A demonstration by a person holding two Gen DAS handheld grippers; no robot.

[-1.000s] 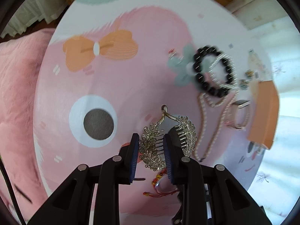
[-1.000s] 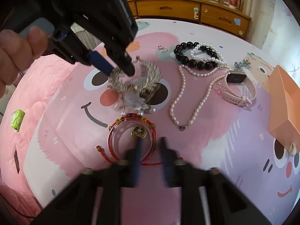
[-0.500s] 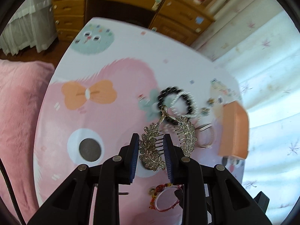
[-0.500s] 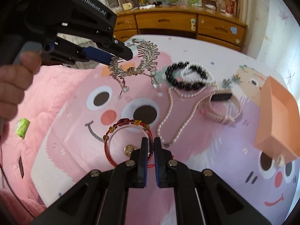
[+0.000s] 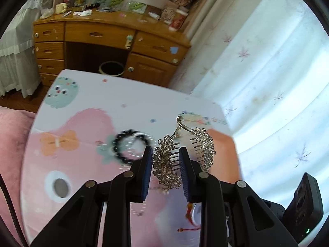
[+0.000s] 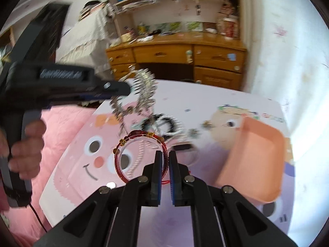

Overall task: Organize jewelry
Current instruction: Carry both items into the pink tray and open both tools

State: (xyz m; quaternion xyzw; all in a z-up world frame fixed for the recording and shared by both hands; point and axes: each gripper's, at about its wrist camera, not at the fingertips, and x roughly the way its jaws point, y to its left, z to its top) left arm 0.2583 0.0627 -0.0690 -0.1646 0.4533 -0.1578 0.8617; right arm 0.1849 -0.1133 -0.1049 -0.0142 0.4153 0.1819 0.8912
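Observation:
My left gripper [image 5: 165, 154] is shut on a silver leaf-shaped hair comb [image 5: 167, 164] and holds it high above the cartoon-print mat [image 5: 82, 123]. The comb also shows blurred in the right wrist view [image 6: 144, 90], held by the left gripper [image 6: 125, 88]. My right gripper [image 6: 165, 156] is shut on a red beaded bangle [image 6: 139, 154] and holds it lifted above the mat. An orange tray [image 6: 255, 160] stands to the right; it also shows in the left wrist view [image 5: 222, 156]. A black bead bracelet [image 5: 131, 146] lies on the mat.
A pearl necklace and a pink watch [image 6: 183, 148] lie blurred on the mat beyond the bangle. A wooden desk with drawers [image 5: 107, 41] stands behind the mat, a flowered curtain [image 5: 267, 82] to the right, pink bedding [image 6: 67, 123] to the left.
Both grippers have risen and tilted up. The left carries the comb higher. The right, shut on the bangle, has lifted it off the mat.

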